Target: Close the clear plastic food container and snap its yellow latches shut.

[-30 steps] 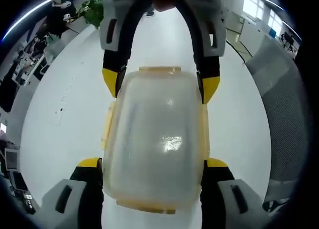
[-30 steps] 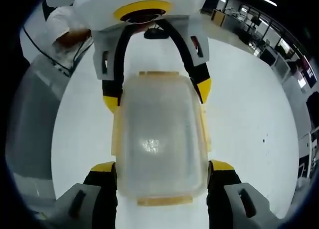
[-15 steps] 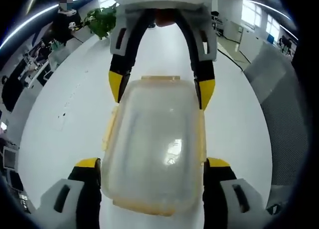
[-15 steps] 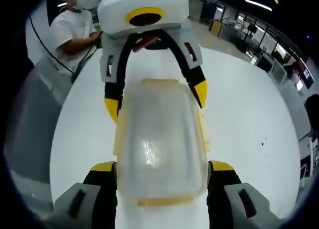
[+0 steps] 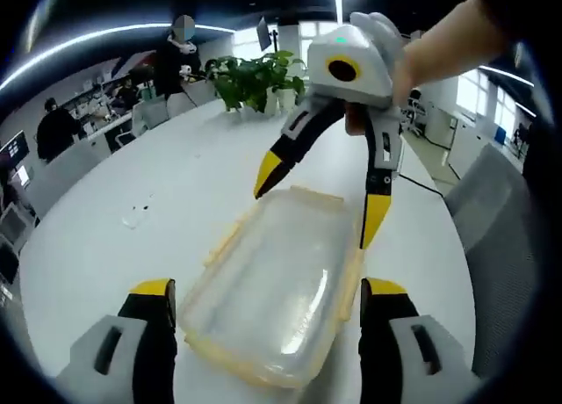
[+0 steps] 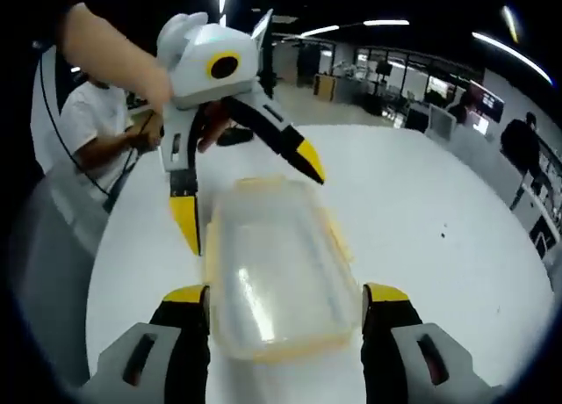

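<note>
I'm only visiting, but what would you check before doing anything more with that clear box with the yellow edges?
1. Lid sits on the container: ok.
2. Yellow latches snapped down: cannot tell.
3. Left gripper open, jaws either side of the box: ok.
4. Right gripper open, jaws either side: ok.
5. Container rests flat on the white table: ok.
6. The two grippers are apart, not colliding: ok.

— Are you reading any text, label or number anywhere?
— No, you're seeing nothing legible; the distant monitors are showing only blur, too small to read.
</note>
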{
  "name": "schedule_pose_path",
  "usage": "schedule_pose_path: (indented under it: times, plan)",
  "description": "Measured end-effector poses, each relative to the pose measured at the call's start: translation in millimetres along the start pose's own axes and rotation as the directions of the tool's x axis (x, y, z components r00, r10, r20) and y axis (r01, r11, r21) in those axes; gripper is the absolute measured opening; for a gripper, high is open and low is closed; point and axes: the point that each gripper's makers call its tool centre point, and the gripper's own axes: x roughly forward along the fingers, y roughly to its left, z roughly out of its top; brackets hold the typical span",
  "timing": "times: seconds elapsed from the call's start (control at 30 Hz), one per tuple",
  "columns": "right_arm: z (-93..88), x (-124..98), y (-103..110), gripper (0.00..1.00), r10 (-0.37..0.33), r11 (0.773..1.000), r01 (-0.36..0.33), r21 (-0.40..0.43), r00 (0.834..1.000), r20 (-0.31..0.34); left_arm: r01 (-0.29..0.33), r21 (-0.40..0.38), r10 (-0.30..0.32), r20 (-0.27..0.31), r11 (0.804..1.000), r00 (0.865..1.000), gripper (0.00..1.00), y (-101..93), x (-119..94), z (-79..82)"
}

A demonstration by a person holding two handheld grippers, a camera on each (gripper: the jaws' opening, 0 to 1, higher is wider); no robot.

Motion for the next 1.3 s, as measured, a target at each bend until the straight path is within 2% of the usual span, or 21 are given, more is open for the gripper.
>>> schedule_pose_path:
  times: [0.13, 0.17, 0.33, 0.4, 0.53, 0.7, 1.0, 1.17, 1.3]
  plan:
    - [-3.1, -4.7, 3.1, 0.72, -0.039, 0.997, 0.036, 0.062, 0.998, 0.047, -0.027, -0.022, 0.028, 0.03, 0.999, 0.999, 0.87, -1.0, -5.3, -2.9]
    - [0.4, -6.1, 4.5, 0.72, -0.05, 0.995, 0.043, 0.088, 0.995, 0.083, -0.035, -0.041, 0.036, 0.042, 0.999, 0.998, 0.87, -0.4, -6.6, -4.1]
    - [6.4, -8.7, 6.6, 0.74, -0.11, 0.987, 0.093, 0.132, 0.985, 0.13, -0.052, -0.097, 0.059, 0.067, 0.994, 0.996, 0.86, 0.3, -10.4, -8.7]
    - [5.5, -8.2, 6.0, 0.75, -0.132, 0.983, 0.112, 0.148, 0.982, 0.133, -0.08, -0.122, 0.091, 0.088, 0.989, 0.992, 0.86, 2.3, -12.8, -8.0]
    - [10.4, -12.1, 2.1, 0.74, -0.208, 0.962, 0.168, 0.217, 0.962, 0.177, -0.136, -0.201, 0.165, 0.137, 0.97, 0.977, 0.86, 8.5, -21.1, -5.8]
    - [8.9, -14.1, 6.0, 0.72, -0.224, 0.953, 0.177, 0.244, 0.958, 0.182, -0.137, -0.235, 0.172, 0.134, 0.962, 0.976, 0.84, 8.4, -24.1, -9.7]
    - [10.6, -23.7, -1.0, 0.72, -0.256, 0.94, 0.198, 0.279, 0.948, 0.19, -0.142, -0.263, 0.184, 0.141, 0.954, 0.973, 0.84, 2.9, -31.1, -12.7]
    - [10.9, -38.1, -10.0, 0.72, -0.303, 0.92, 0.229, 0.319, 0.931, 0.204, -0.156, -0.284, 0.204, 0.148, 0.946, 0.968, 0.84, 0.4, -37.6, -16.2]
    - [7.0, -45.2, -10.4, 0.71, -0.316, 0.914, 0.241, 0.326, 0.927, 0.2, -0.172, -0.316, 0.227, 0.147, 0.933, 0.963, 0.83, 1.7, -43.7, -22.6]
